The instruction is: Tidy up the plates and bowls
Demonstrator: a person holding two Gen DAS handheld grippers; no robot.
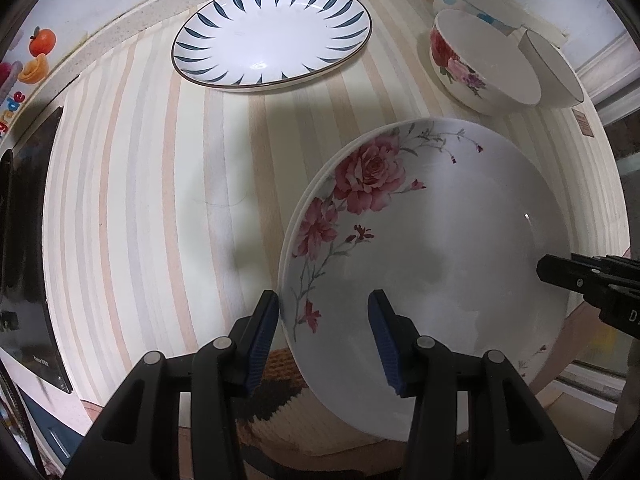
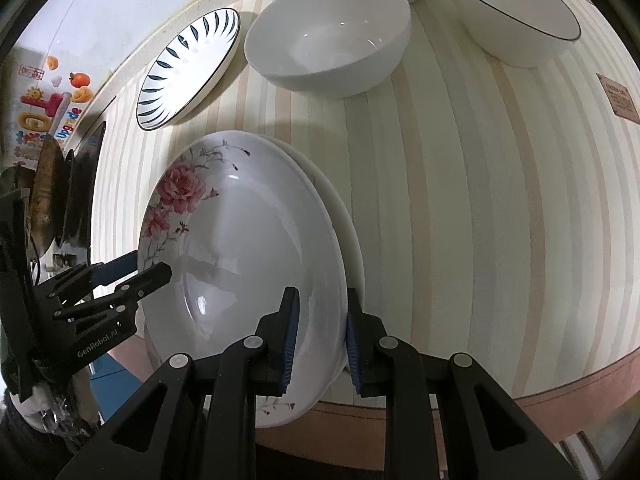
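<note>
Rose-patterned plate [image 1: 432,248] stacked on white plate [image 2: 348,220]; leaf-patterned plate [image 1: 272,36] and three bowls [image 2: 328,36] beyond.

The left gripper [image 2: 154,272], seen from the right wrist, carries the white lettering "GenRobot.AI" along its black body. In the left wrist view the right gripper [image 1: 560,276] shows only a cut-off "D" at the frame edge. Colourful wall stickers [image 2: 48,112] beside the counter bear letters reading roughly "grade", while the print on a small brown label [image 2: 620,98] lying on the striped cloth [image 2: 480,200] is too small to read.
</note>
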